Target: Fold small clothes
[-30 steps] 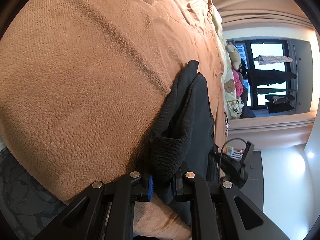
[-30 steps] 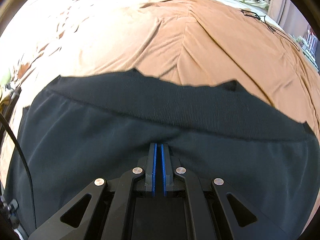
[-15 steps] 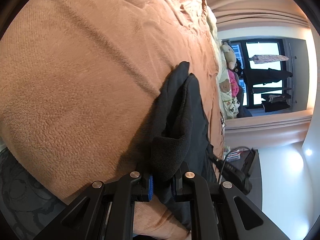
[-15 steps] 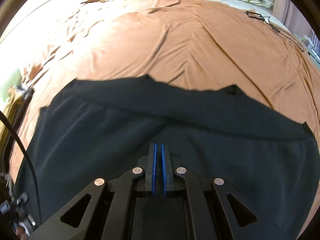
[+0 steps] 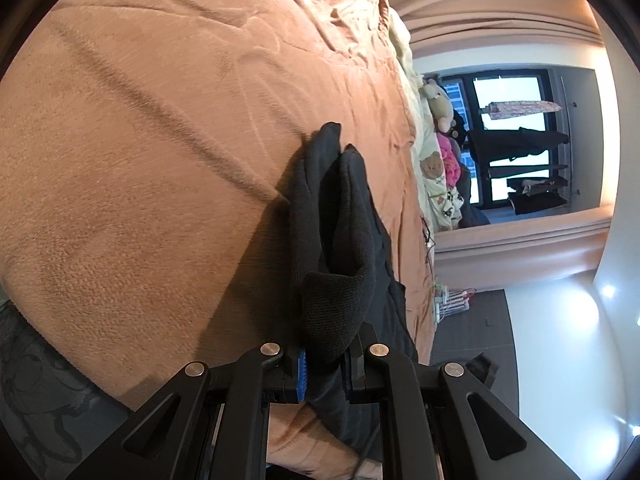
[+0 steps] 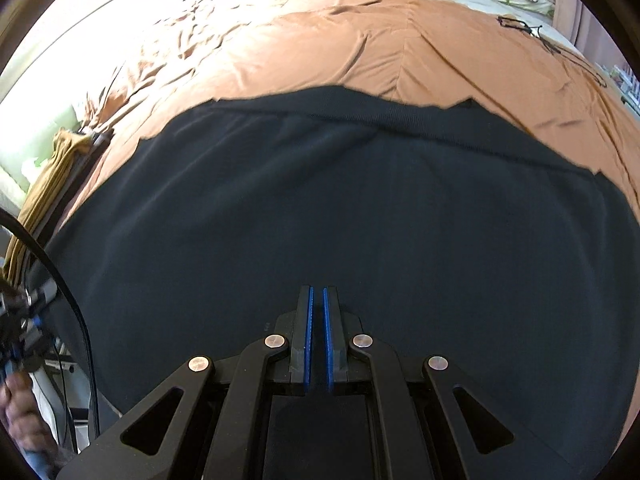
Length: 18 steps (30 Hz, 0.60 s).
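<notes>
Right now the dark, soft-knit garment point(image 6: 344, 216) lies spread on the rust-orange fleece bed cover point(image 6: 360, 44), ribbed waistband at its far edge. At the garment's corner, the left gripper point(image 5: 326, 364) has its fingers clamped on a bunched fold of ribbed hem, lifting it off the cover. Over the garment's near middle, the right gripper point(image 6: 316, 340) holds its blue-padded fingers almost together, a thin slit between them, nothing visibly pinched. A tan folded cloth point(image 6: 44, 184) sits left of the garment.
</notes>
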Motion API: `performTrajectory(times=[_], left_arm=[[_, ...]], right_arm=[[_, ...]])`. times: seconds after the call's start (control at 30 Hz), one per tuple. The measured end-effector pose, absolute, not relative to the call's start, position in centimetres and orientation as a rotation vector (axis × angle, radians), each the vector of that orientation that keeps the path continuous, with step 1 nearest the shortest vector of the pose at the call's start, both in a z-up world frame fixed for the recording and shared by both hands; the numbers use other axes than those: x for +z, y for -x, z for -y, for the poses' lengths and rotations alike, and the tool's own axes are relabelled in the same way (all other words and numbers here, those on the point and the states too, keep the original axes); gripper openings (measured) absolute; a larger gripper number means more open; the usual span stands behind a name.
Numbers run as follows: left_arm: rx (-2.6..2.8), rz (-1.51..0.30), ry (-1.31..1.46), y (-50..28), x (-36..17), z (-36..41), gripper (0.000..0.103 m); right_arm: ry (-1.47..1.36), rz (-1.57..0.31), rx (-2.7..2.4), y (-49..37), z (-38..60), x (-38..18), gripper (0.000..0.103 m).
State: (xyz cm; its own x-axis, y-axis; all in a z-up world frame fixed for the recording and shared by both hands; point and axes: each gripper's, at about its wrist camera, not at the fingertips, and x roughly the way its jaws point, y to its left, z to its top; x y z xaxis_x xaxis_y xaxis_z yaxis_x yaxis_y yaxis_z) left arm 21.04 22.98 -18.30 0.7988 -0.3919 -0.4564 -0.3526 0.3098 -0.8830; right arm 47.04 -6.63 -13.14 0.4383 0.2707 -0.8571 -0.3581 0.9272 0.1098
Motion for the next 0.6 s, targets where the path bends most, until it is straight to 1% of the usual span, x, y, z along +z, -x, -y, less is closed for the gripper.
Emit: performTrajectory(times=[0.3, 0.6], left_arm=[[-0.057, -0.684, 1.249, -21.5, -16.2, -22.5, 0.013], [-0.098, -0.664, 1.181, -22.7, -12.4, -20.7, 0.013]], right_arm=[[0.053, -1.040, 0.393, -43.3, 7.5, -14.0, 0.002], [-0.014, -1.012, 0.405, -39.7, 9.3, -14.2, 0.002]])
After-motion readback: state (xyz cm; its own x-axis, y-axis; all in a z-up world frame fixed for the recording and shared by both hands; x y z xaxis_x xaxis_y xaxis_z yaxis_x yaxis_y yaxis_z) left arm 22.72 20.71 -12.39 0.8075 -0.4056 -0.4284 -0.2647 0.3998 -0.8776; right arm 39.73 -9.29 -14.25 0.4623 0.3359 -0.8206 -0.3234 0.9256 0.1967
